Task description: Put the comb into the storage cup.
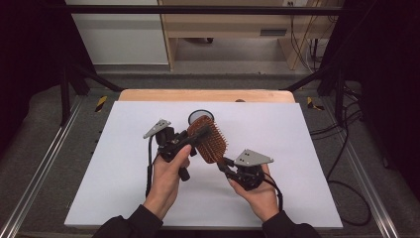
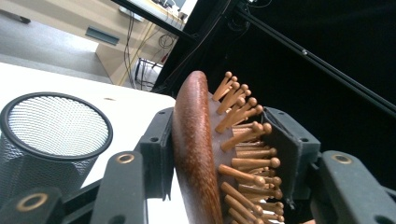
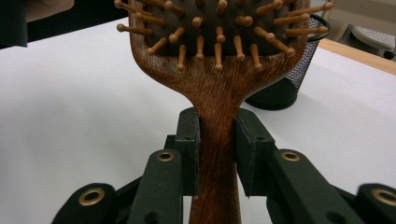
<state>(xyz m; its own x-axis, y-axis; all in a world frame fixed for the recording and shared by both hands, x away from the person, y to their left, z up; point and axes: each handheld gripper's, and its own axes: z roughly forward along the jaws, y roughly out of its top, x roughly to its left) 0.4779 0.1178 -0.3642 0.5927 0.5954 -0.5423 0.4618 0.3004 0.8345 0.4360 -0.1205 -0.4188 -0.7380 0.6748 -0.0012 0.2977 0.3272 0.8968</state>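
A wooden paddle hairbrush (image 1: 210, 141) with peg bristles hangs above the white mat, held between both grippers. My right gripper (image 1: 225, 163) is shut on the handle; in the right gripper view its pads (image 3: 189, 140) press both sides of the brush's neck (image 3: 217, 93). My left gripper (image 1: 194, 136) clamps the brush head. In the left gripper view one pad lies on the smooth back (image 2: 194, 154) and the other pad (image 2: 285, 144) meets the bristle tips. A hand holds each gripper.
A black mesh cup (image 1: 200, 116) stands upright on the white mat (image 1: 124, 173) just behind the brush, its open mouth (image 2: 56, 123) close to the left jaws. The wooden table edge (image 1: 198, 95) runs behind. Dark frame rails flank both sides.
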